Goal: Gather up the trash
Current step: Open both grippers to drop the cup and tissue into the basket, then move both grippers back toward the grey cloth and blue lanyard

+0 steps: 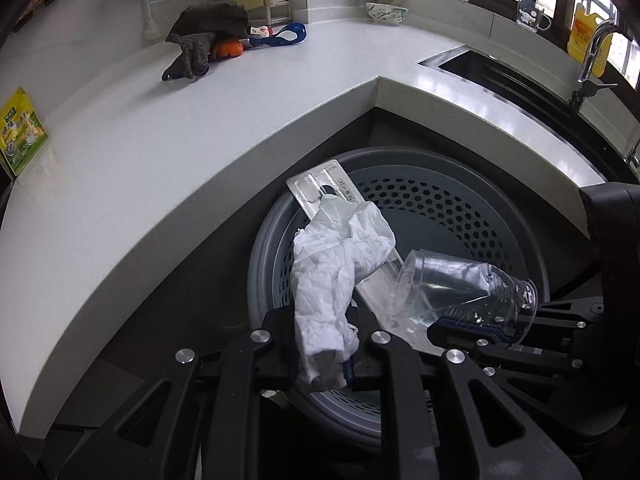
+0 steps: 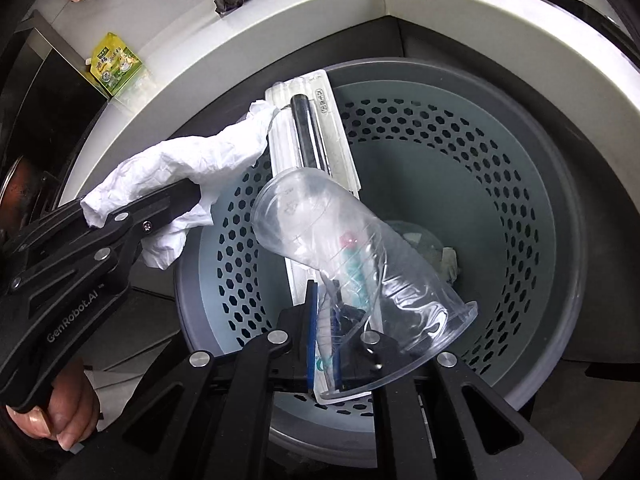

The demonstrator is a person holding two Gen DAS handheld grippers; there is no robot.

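My left gripper is shut on a crumpled white tissue, which hangs over the near rim of a grey perforated trash bin. The right wrist view shows that gripper at the left with the tissue in it. My right gripper is shut on the rim of a clear plastic cup, tilted over the bin. A long clear blister package also runs down between its fingers. From the left wrist view, the cup, the package and the right gripper are above the bin.
The bin stands under the inner corner of a white counter. On the counter lie a dark cloth, a green packet and a bowl. A sink with a faucet is at the right. A hand grips the left gripper's handle.
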